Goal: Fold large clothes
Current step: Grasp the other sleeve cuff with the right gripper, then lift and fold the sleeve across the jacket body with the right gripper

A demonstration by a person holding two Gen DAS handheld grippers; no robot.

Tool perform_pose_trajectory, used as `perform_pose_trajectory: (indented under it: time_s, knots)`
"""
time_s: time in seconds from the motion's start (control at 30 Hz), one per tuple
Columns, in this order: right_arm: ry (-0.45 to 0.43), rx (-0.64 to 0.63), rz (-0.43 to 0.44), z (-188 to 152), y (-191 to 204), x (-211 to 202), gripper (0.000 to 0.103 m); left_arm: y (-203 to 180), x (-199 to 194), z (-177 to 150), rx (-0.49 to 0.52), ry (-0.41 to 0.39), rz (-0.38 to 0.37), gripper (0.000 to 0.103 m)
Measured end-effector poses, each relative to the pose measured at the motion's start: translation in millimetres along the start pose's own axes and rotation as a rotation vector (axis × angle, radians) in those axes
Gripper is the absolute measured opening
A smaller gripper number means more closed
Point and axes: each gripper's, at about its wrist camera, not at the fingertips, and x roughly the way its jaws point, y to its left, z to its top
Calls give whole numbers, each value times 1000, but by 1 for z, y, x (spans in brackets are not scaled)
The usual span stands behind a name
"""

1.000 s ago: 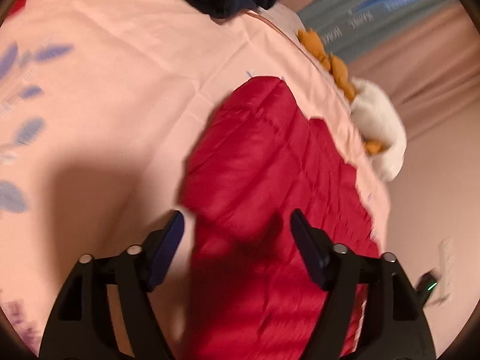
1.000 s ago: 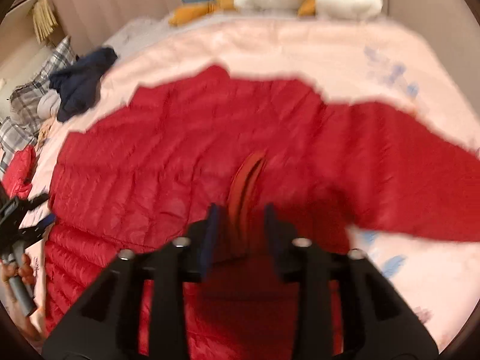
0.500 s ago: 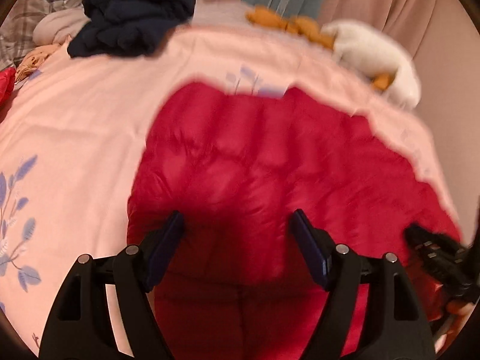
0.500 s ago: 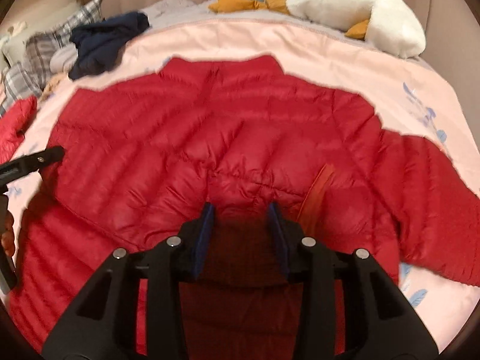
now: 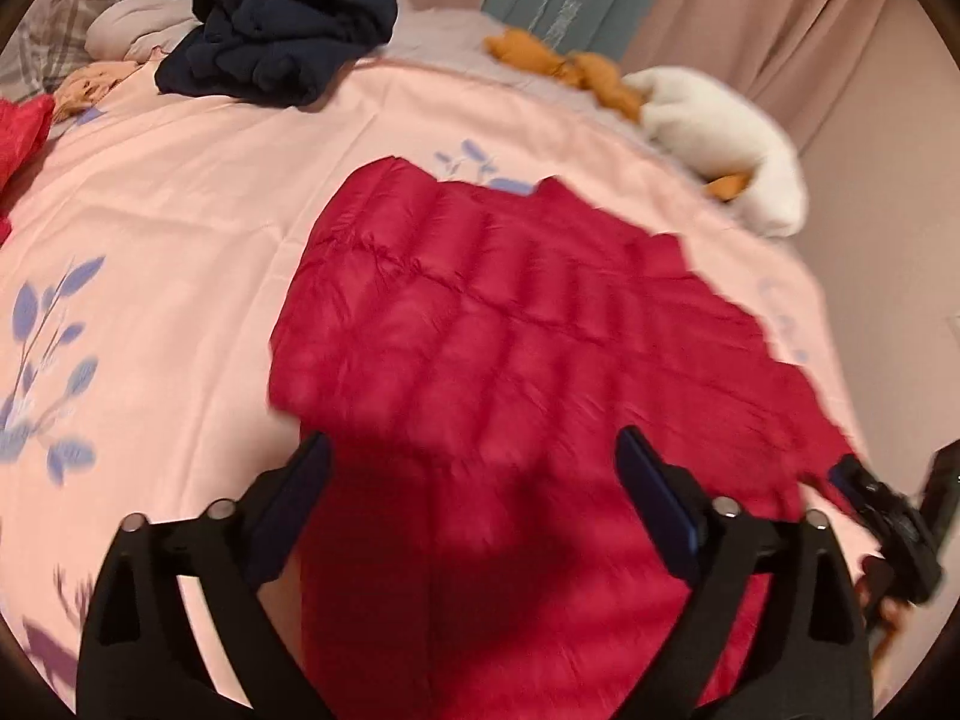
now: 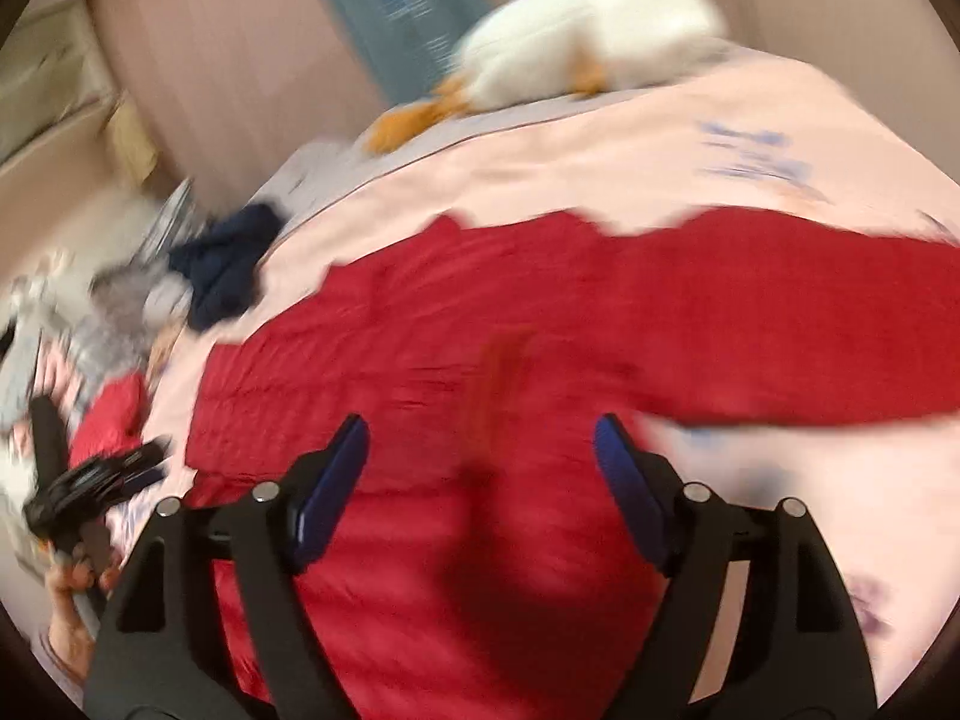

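A red quilted down jacket (image 5: 510, 330) lies spread flat on the pink bedsheet (image 5: 150, 240). My left gripper (image 5: 471, 438) hovers over the jacket's near left part. Its jaws are opening wide and the pads press on nothing. My right gripper (image 6: 480, 423) hangs above the jacket (image 6: 600, 300) near an orange strip of lining (image 6: 504, 360). Its jaws are opening too, with only the cloth lying below them. This view is blurred by motion. Each gripper shows in the other's view: the right gripper (image 5: 888, 516) at the far right, the left gripper (image 6: 90, 480) at the lower left with a hand under it.
A dark navy garment (image 5: 282, 54) is heaped at the back of the bed beside a plaid pillow (image 5: 54, 18). A white and orange plush toy (image 5: 720, 114) lies at the back right. Another red cloth (image 5: 18, 132) shows at the left edge. Curtains hang behind.
Both grippers' jaws have spread wider. The right one had a fold of the jacket between narrow jaws and has let it go. Both views have swung, and the right is now blurred.
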Motion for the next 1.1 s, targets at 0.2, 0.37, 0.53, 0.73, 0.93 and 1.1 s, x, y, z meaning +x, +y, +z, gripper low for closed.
perform_pose_trajectory:
  time_s: [0.2, 0.37, 0.53, 0.73, 0.93, 1.1]
  knots:
    - [-101, 404, -79, -22, -153, -79, 81, 34, -62, -55, -91, -39, -47, 102]
    - [-204, 683, -112, -41, -251, -122, 75, 70, -95, -101, -230, -49, -20, 102]
    - [-254, 763, -102, -30, -290, -118, 68, 73, -109, -109, -287, -67, -31, 102]
    - [-320, 832, -148, -5, -307, -88, 51, 47, -115, -107, -227, -56, -7, 102]
    - [-355, 866, -228, -3, -315, -82, 12, 23, -113, -99, -162, -58, -6, 102]
    - [-398, 573, -245, 36, -246, -99, 7, 2, -105, -97, -121, -54, -55, 102]
